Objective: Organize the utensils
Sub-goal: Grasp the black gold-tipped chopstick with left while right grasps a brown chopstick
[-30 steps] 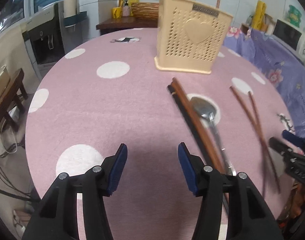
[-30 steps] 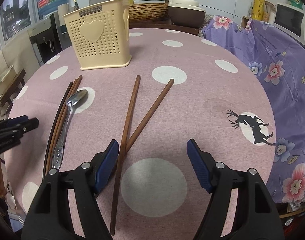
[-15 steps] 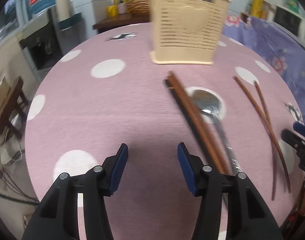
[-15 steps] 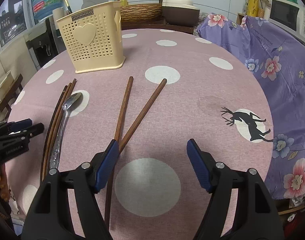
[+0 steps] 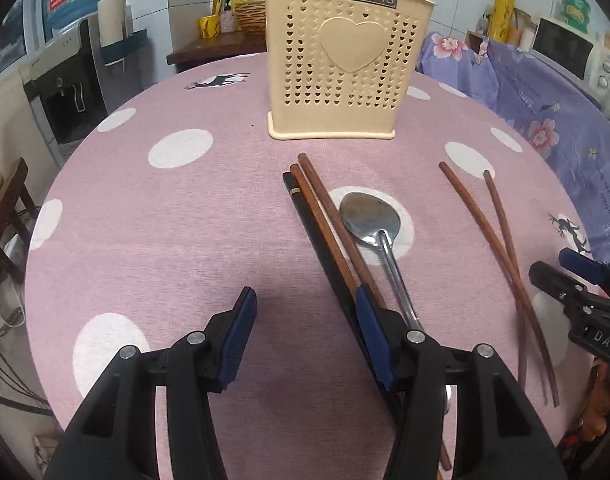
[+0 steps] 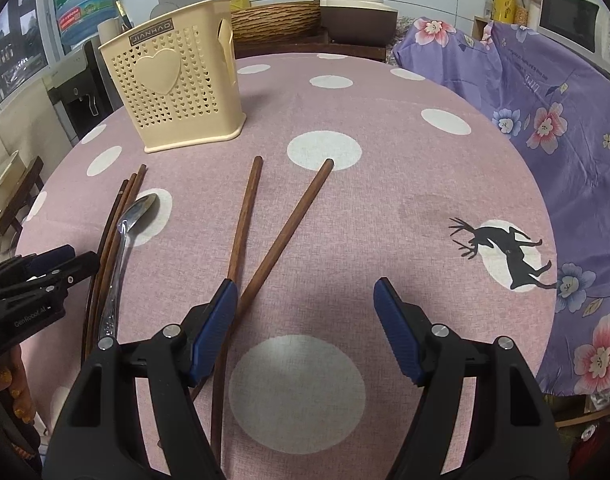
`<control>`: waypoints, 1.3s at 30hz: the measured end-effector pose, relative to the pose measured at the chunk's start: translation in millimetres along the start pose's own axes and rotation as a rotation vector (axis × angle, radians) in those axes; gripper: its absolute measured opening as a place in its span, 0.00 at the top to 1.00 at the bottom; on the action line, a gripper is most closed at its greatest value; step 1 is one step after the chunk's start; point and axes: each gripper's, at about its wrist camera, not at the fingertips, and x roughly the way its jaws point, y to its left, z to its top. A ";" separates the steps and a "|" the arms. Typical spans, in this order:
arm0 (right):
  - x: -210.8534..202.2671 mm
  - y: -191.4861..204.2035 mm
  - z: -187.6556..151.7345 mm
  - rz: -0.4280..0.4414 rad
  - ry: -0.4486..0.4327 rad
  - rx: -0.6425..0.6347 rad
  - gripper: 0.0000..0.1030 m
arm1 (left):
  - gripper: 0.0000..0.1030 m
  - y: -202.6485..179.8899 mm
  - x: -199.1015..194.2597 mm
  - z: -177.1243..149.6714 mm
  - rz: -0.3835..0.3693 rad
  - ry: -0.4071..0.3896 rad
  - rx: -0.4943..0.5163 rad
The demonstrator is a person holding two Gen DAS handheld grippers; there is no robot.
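Utensil holder (image 5: 338, 64): contents possibly chopsticks; black chopstick (image 5: 305, 216) clear only left view. Both grippers' fingers wide apart, empty.

Pink polka-dot table (image 6: 385, 208) with holder (image 6: 177, 92), spoon (image 6: 125, 240), brown chopsticks (image 6: 281, 236).

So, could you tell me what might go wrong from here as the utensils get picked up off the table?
The spoon lies right against the bundled chopsticks, so the open left gripper may catch several at once or nudge them apart. The two crossed chopsticks overlap near the open right gripper; closing on one could flick the other. The grippers also sit close together and might collide.
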 end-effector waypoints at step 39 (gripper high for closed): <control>73.3 46.6 78.2 0.043 0.118 -0.105 0.81 | 0.68 40.7 27.0 41.1 0.029 0.016 -0.096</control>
